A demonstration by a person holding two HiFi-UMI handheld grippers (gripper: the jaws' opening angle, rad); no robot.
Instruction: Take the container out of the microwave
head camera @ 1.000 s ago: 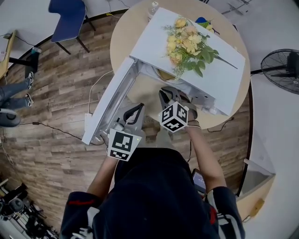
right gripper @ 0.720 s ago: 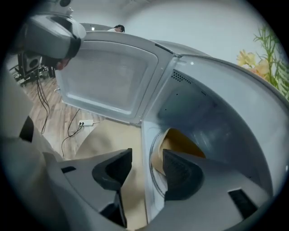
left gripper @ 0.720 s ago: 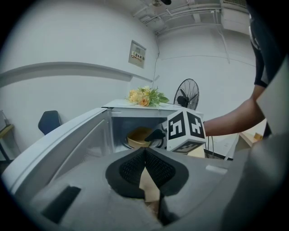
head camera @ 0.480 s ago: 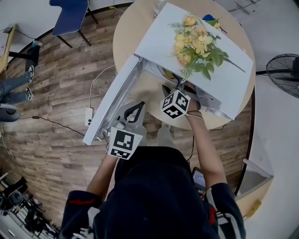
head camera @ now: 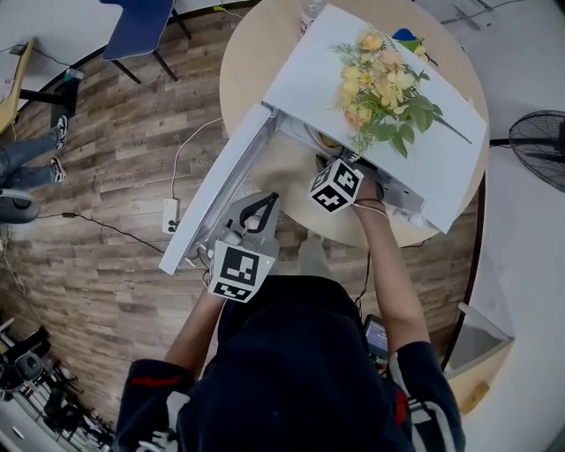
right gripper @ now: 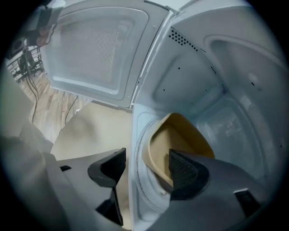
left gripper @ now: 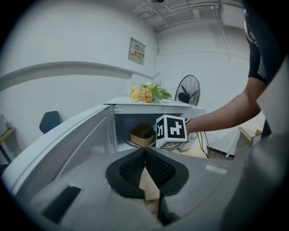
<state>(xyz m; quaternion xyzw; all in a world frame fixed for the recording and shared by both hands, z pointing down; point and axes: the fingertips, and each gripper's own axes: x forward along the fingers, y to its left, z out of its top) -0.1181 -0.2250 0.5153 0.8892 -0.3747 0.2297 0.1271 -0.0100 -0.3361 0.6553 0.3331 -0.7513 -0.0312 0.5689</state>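
Observation:
A white microwave [head camera: 309, 79] stands on a round table with its door [head camera: 216, 199] swung open to the left. Inside, a tan container [right gripper: 178, 135] sits on the glass turntable, also visible in the left gripper view [left gripper: 141, 134]. My right gripper [right gripper: 146, 164] reaches into the cavity mouth [head camera: 340, 163]. Its jaws are opening, and they straddle the container's near rim without pressing on it. My left gripper [left gripper: 145, 164] hangs back in front of the door [head camera: 265, 205], shut on nothing.
A bunch of yellow flowers [head camera: 380, 79] lies on the microwave's top. The round wooden table [head camera: 256, 53] ends just in front of the microwave. A power strip [head camera: 172, 214] and cables lie on the wood floor, with a fan [head camera: 538, 141] at right and a blue chair [head camera: 146, 22] behind.
My right gripper has moved forward and down into the microwave's opening, towards the container. The left gripper has stayed where it was.

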